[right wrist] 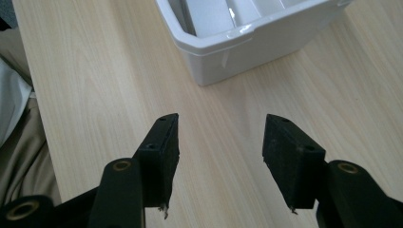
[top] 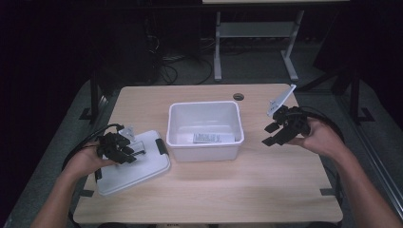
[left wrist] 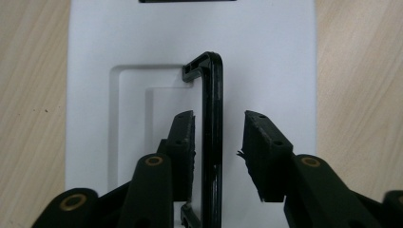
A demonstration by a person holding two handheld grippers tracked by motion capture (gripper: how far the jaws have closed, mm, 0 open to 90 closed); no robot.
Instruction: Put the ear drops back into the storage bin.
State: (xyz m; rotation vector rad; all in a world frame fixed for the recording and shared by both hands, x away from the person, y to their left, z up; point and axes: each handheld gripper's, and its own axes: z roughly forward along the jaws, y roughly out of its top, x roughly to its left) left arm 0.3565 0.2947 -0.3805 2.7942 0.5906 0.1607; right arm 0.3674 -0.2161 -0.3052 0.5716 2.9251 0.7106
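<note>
I see the white lid (top: 135, 164) lying flat on the wooden surface (top: 266, 190), just left of the open white bin (top: 205, 128). It is rectangular, with a recessed panel and a black handle (left wrist: 212, 137) raised upright. My left claw (top: 127, 153) straddles that handle: one pad sits against it, the other stands clear, so it is not clenched. The left gripper view cuts off the handle's lower end. My right claw (right wrist: 221, 159) hangs released over bare wood near the bin's corner. From above I make out a label inside the bin, its print unreadable.
</note>
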